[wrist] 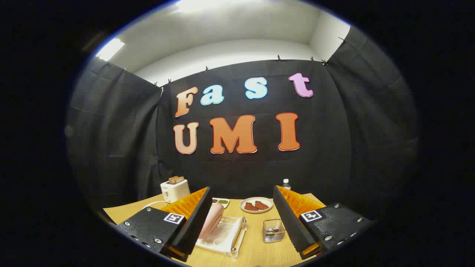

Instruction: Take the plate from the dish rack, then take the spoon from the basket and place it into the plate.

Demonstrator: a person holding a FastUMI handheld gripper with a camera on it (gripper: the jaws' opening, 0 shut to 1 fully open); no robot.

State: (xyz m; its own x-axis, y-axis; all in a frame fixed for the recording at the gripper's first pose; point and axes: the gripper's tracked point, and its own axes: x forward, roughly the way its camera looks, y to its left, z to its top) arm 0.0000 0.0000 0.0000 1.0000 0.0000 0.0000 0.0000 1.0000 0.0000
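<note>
Gripper fingers spread, empty; one pink plate in rack; one basket.

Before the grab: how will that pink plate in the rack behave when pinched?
The pink plate stands on edge in the clear dish rack, so it likely tips or slides in its slot if nudged. It looks rigid with a smooth rim, probably slippery. The gripper is open, its fingers apart above the table.
</note>
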